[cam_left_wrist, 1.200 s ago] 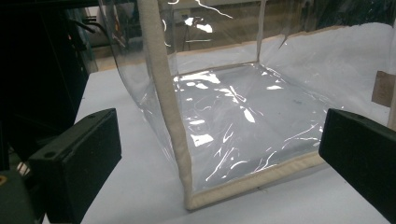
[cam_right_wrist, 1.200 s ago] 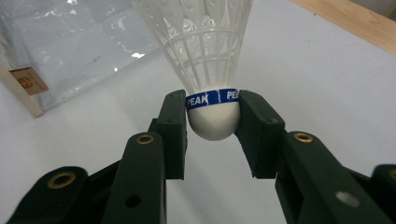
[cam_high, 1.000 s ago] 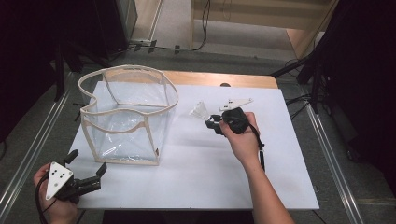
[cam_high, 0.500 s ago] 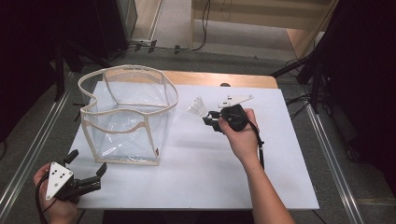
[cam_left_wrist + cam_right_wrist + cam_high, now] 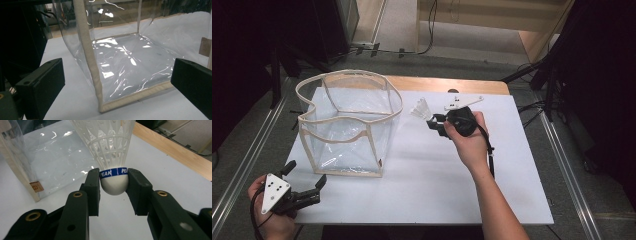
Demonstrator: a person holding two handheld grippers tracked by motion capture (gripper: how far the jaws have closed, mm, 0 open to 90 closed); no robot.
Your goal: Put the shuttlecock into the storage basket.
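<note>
A white plastic shuttlecock (image 5: 111, 152) with a blue band is clamped by its round cork between the jaws of my right gripper (image 5: 113, 182). In the high view this right gripper (image 5: 435, 121) holds the shuttlecock (image 5: 420, 109) above the white table, just right of the clear bag. The clear plastic bag (image 5: 347, 125) with cream edging stands open on the table's left half. My left gripper (image 5: 304, 182) rests at the table's front left corner, jaws wide apart, pointing at the bag's near bottom corner (image 5: 101, 107) with nothing between them.
The white board (image 5: 447, 185) lies on a wooden table whose far edge (image 5: 452, 85) shows. Metal rails run along both sides, with dark stands and cables behind. A small tag (image 5: 37, 186) sits on the bag's lower edge.
My right gripper has lifted the shuttlecock a little off the table. The left gripper and the bag have stayed where they were.
</note>
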